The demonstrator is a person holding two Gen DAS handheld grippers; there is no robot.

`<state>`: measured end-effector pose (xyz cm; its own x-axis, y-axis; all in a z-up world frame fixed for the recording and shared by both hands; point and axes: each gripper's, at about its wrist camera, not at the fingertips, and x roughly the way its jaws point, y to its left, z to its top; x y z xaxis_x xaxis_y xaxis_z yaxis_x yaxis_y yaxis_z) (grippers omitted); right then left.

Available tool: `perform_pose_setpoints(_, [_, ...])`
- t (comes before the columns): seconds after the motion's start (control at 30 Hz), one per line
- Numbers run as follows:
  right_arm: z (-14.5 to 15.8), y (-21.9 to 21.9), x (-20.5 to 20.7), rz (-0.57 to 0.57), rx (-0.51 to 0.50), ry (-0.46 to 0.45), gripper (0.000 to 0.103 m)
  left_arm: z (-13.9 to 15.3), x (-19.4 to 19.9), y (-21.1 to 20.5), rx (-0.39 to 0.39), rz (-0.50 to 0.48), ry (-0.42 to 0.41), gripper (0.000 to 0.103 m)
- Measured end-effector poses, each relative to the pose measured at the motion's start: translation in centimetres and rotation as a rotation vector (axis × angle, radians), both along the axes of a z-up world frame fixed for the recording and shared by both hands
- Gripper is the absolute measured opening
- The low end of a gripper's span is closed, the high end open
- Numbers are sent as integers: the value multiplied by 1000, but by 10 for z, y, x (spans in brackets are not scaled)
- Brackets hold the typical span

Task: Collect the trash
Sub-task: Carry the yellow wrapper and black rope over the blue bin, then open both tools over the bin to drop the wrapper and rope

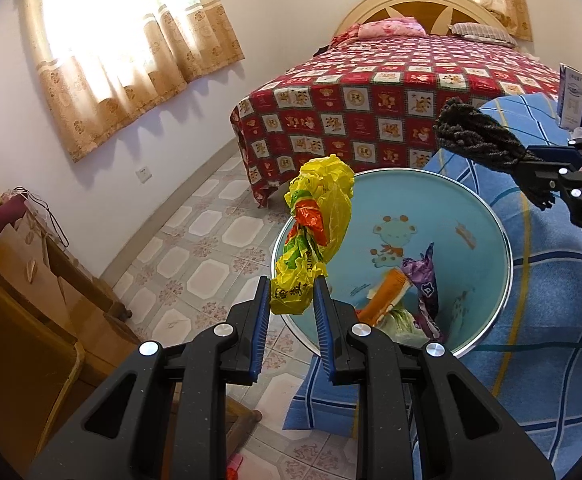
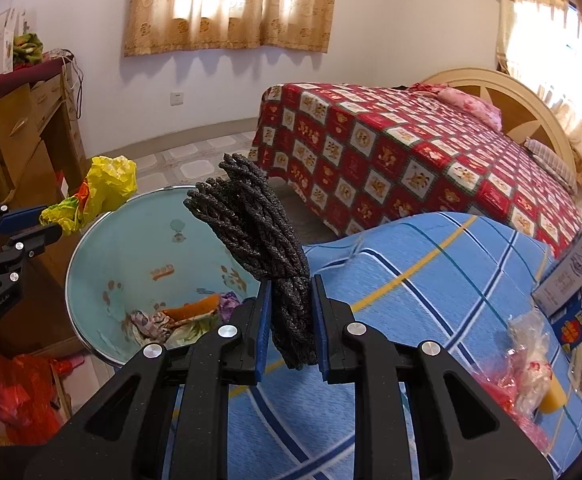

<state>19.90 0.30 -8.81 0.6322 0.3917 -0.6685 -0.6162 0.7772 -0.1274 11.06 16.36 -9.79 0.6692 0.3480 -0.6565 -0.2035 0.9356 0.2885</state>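
Yellow bag [image 1: 315, 236], dark rope [image 2: 263, 248], light-blue bin [image 1: 487, 216]

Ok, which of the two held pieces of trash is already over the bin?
The yellow plastic bag in the left gripper; the dark rope bundle hangs above the blue blanket.

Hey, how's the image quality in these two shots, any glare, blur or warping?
Left wrist view: curtained window blown out white, fisheye bends the tiled floor, crumpled yellow plastic bag sharp. Right wrist view: both windows glare, dark braided rope bundle crisp, black corners from the lens rim.
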Motion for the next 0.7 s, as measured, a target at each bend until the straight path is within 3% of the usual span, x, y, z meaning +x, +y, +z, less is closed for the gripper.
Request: perform_pose_setpoints(0.7, [-2,19,-5,48,-6,1,21,0,1,-4,-17,-7,-3,25])
